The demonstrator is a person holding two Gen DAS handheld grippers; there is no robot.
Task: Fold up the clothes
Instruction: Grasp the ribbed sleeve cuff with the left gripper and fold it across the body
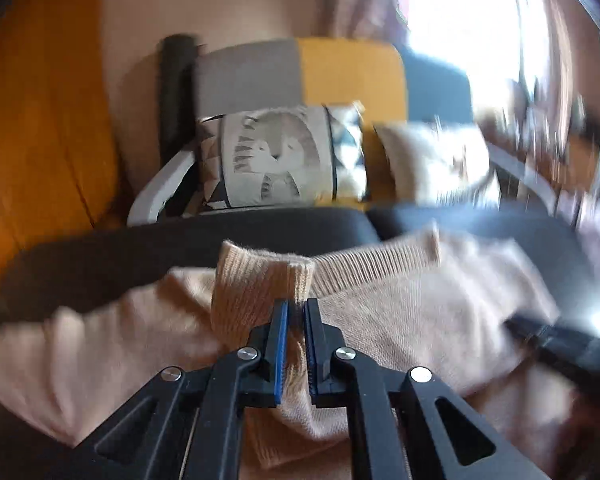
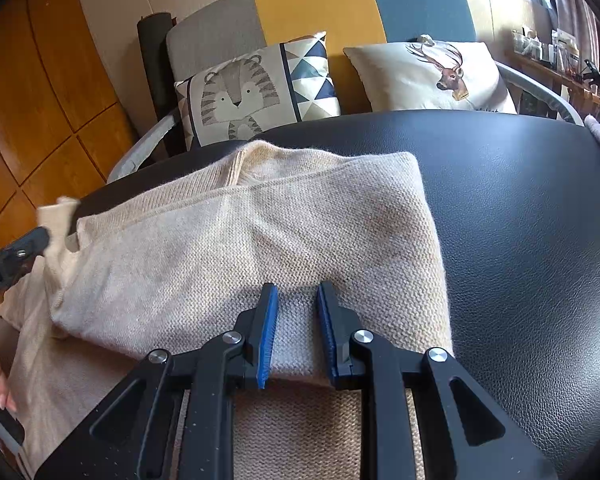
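A beige knit sweater [image 2: 240,248] lies partly folded on a black leather table [image 2: 520,208]. My left gripper [image 1: 296,304] is shut on the ribbed cuff [image 1: 260,280] of a sleeve and holds it lifted above the sweater's body [image 1: 420,308]. The left gripper [image 2: 16,252] also shows at the left edge of the right wrist view, with the cuff [image 2: 58,216] in it. My right gripper [image 2: 298,292] is open, its fingers resting low over the near edge of the folded sweater, holding nothing.
Behind the table stands a grey, yellow and blue sofa [image 2: 320,4] with a tiger cushion [image 2: 252,92] and a deer cushion [image 2: 432,76]. Orange wooden panels [image 2: 32,92] are at the left. A cluttered shelf [image 2: 556,60] is at the far right.
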